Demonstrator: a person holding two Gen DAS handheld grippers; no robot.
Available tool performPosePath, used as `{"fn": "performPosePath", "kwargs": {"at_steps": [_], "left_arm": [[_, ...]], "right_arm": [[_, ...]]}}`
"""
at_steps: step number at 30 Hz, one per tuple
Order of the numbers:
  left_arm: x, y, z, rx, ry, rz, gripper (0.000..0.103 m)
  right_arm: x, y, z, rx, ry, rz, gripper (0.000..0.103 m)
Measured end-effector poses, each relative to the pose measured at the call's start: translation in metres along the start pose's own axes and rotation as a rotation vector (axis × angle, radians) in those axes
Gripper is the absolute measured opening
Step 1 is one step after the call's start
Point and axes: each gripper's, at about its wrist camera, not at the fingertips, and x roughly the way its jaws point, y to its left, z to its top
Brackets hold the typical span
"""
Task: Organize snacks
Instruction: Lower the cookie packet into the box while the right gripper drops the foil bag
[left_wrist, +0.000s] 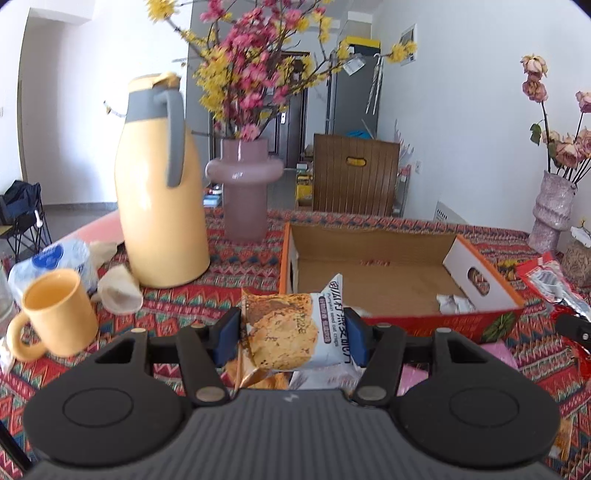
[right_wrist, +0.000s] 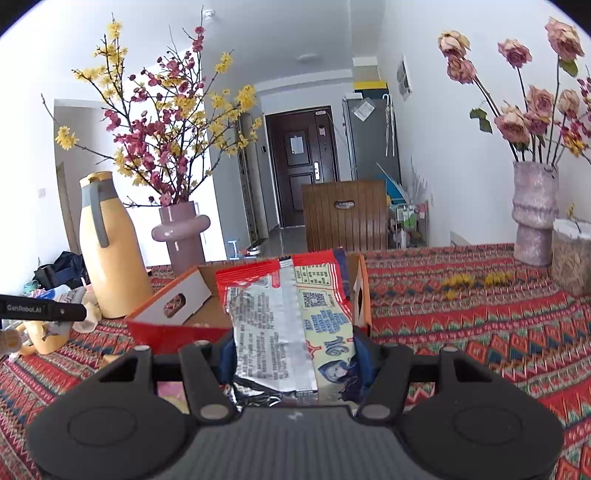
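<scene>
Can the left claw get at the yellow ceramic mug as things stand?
Probably not yet. The left claw is shut on a cookie packet, so it has no free grip. The yellow ceramic mug stands unobstructed to its left.

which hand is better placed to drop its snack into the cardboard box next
Probably right. The right tongs hold the red snack bag, its top already reaching over the cardboard box. The left tongs grip the cookie packet short of the box's near wall.
</scene>
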Motion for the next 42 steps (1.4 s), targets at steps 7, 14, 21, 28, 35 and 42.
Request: {"fn": "performPosePath", "kwargs": {"at_steps": [7,14,21,28,35,42], "left_arm": [[0.015,-0.011,0.019,0.006,-0.021,-0.009,0.059],[0.033,-0.017,0.033,-0.001,-0.037,-0.013,0.059],[0.061,-0.025,0.044,-0.010,-0.039,-0.022,0.059],[0.099,-0.033,0.043,-0.002,-0.015,-0.009,0.059],[0.121,-0.030,0.034,-0.002,-0.012,0.012,0.059],[0.137,-0.028,0.026,-0.001,0.022,0.028,0.059]], "right_arm": [[0.026,0.001,0.020,-0.014,-0.013,-0.002,0.060],[0.058,0.005,0.037,-0.032,-0.011,-0.009,0.060],[0.096,0.009,0.050,-0.033,0.019,-0.034,0.060],[0.128,0.015,0.057,-0.060,0.065,-0.073,0.060],[0.154,0.015,0.053,-0.051,0.075,-0.078,0.060],[0.171,0.012,0.046,-0.038,0.115,-0.090,0.060]]}}
